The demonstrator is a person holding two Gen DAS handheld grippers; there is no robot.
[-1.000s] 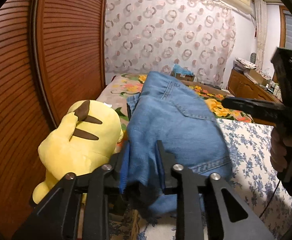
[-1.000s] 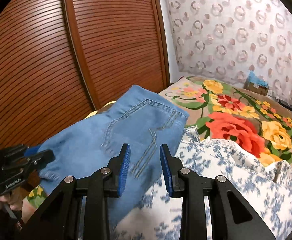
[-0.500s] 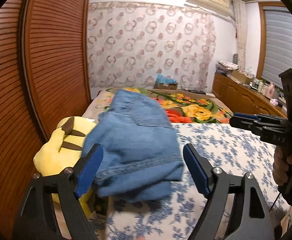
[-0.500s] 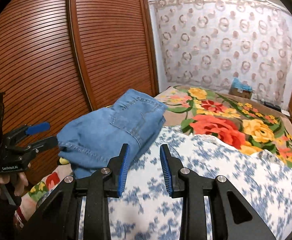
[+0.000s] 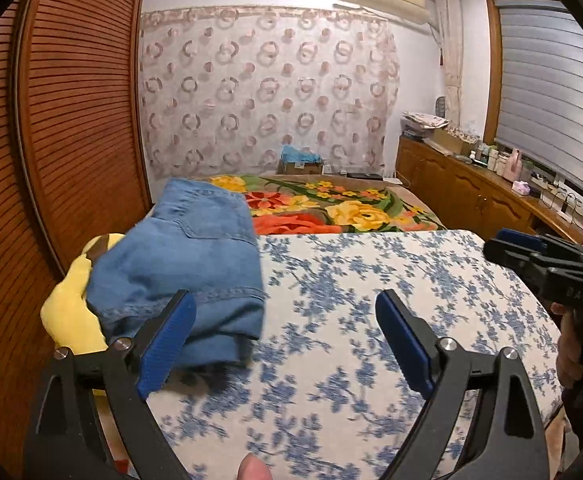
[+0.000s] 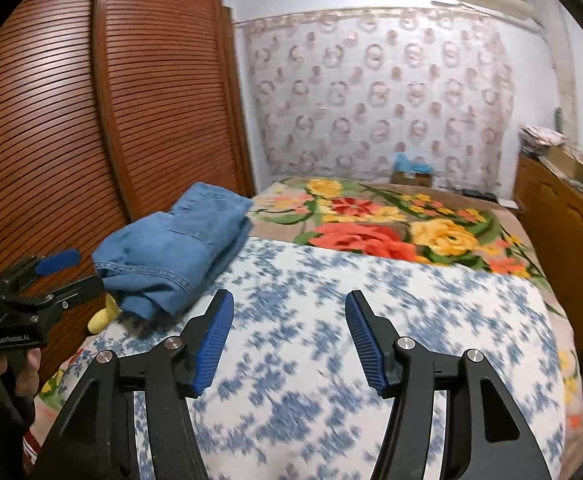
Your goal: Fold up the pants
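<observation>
Now that the left gripper (image 5: 283, 336) has let go and spread wide like the right gripper (image 6: 289, 338), the pants (image 5: 187, 264) lie folded at the bed's (image 5: 371, 280) left edge, partly atop a yellow plush toy (image 5: 71, 312), so folding looks finished.

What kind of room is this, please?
Most likely a home bedroom: a bed with floral covers, a louvered wooden wardrobe, and folded jeans beside a yellow plush toy.
</observation>
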